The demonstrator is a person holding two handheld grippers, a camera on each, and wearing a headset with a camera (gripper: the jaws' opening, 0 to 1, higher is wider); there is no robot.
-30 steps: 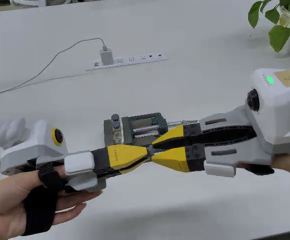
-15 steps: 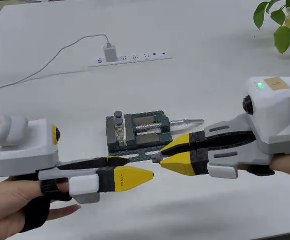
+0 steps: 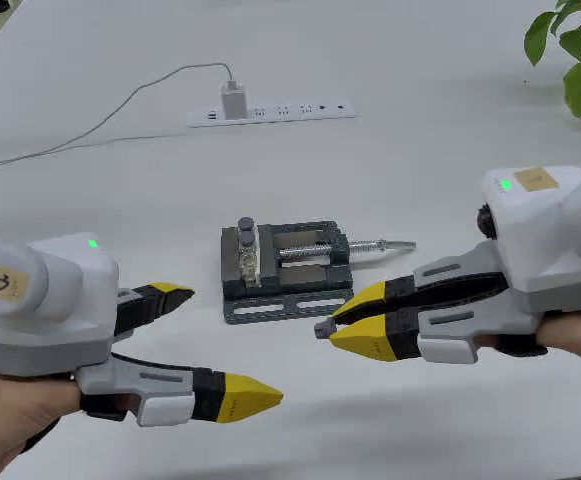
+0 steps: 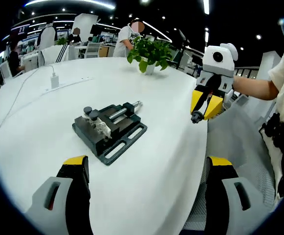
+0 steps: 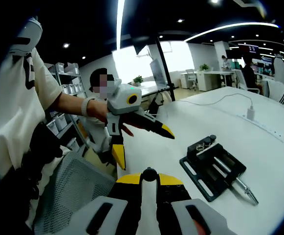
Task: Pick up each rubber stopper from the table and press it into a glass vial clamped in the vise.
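Left gripper (image 3: 230, 345) low at left, jaws spread wide above white table (image 3: 420, 150). In middle, dark vise (image 3: 288, 285) clamping glass vials (image 3: 247, 258), two dark round tops on them. At right, right gripper (image 3: 335, 326) pinching dark rubber stopper (image 3: 322, 328) near vise. Farther back, power strip (image 3: 270, 112) with cable (image 3: 100, 125); plant (image 3: 570, 50) at far right. Around, big office with ceiling lights (image 5: 118, 24).
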